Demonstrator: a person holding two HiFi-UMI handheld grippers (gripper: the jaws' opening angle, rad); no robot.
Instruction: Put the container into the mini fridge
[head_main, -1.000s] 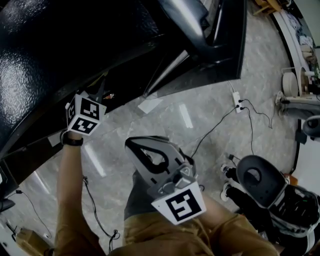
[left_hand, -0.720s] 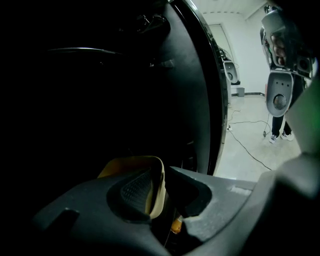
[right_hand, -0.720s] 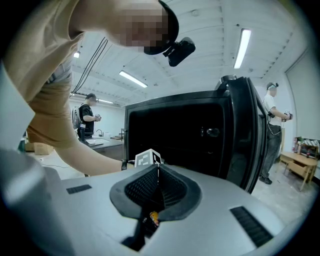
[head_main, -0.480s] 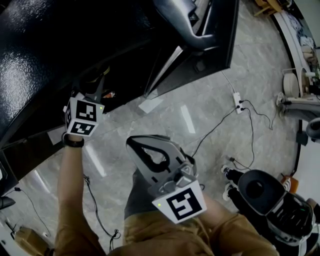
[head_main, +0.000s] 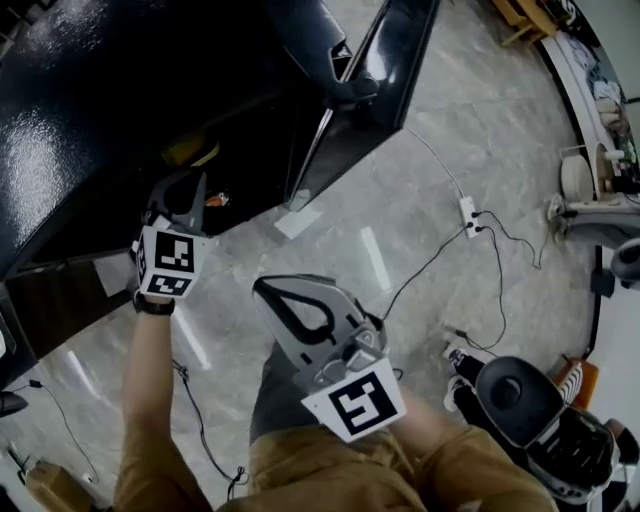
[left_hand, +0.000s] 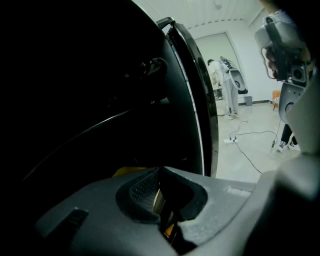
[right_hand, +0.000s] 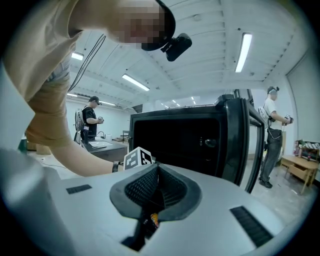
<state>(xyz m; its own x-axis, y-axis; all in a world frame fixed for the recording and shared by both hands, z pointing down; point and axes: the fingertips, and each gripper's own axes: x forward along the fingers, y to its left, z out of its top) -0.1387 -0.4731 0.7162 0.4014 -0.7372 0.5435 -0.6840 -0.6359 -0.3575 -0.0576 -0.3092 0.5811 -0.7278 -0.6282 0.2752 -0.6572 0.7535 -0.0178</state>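
The black mini fridge fills the upper left of the head view, and its door stands open. A yellow thing, perhaps the container, lies just inside the dark opening. It also shows behind the jaws in the left gripper view. My left gripper points at that opening from just outside it, jaws shut and nothing between them. My right gripper hangs over the floor near my lap, shut and empty. In its own view it faces the open fridge.
A white power strip with cables lies on the marble floor to the right. A black stool stands at the lower right. A white sheet lies below the door. People stand in the background.
My left gripper has drawn back a little from the fridge opening, and the yellow thing now shows inside. The door appears further up and right in view. The right gripper barely moved.
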